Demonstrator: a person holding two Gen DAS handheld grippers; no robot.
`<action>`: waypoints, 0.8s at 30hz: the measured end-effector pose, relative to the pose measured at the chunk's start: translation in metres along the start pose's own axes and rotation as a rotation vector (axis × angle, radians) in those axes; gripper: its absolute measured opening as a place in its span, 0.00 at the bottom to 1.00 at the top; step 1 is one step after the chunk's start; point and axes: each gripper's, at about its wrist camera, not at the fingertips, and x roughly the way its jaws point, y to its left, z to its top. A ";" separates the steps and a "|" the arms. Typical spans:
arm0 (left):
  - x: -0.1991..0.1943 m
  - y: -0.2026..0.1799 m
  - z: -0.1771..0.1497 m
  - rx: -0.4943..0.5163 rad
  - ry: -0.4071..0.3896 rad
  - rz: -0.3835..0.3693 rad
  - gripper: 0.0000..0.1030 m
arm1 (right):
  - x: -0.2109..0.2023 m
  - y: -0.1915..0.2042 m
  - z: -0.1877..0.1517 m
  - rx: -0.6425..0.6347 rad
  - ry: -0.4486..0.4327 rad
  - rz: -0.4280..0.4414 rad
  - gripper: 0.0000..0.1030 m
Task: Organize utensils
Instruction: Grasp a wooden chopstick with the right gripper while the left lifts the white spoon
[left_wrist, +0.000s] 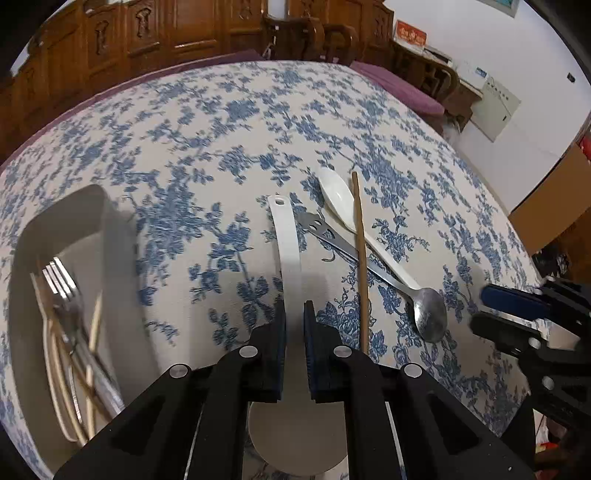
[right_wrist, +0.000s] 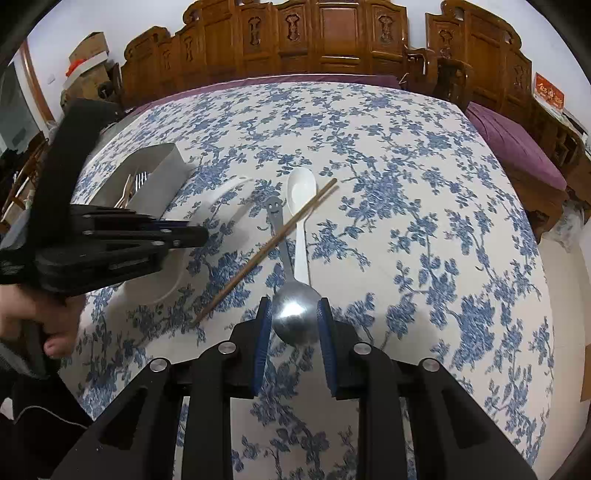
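Left gripper (left_wrist: 294, 314) closing on white ladle (left_wrist: 287, 254) handle | right gripper (right_wrist: 294, 314) clamping metal spoon (right_wrist: 295, 314) | next: lifting both toward holder (left_wrist: 22, 236).

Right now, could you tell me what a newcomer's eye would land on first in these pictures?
First, the blue-flowered tablecloth under everything. Next, the left gripper, jaws shut on the handle of a white ladle, and the right gripper, jaws on either side of a metal spoon's bowl. Left of them, a white holder with forks; a chopstick lies across the spoons.
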 end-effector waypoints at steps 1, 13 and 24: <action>-0.004 0.001 -0.001 -0.001 -0.007 -0.002 0.08 | 0.001 0.001 0.001 0.002 0.000 0.004 0.27; -0.049 0.008 -0.007 -0.002 -0.083 0.002 0.08 | 0.046 0.029 0.018 0.072 0.039 0.072 0.27; -0.084 0.021 -0.010 -0.023 -0.138 0.017 0.08 | 0.077 0.035 0.032 0.119 0.114 -0.045 0.26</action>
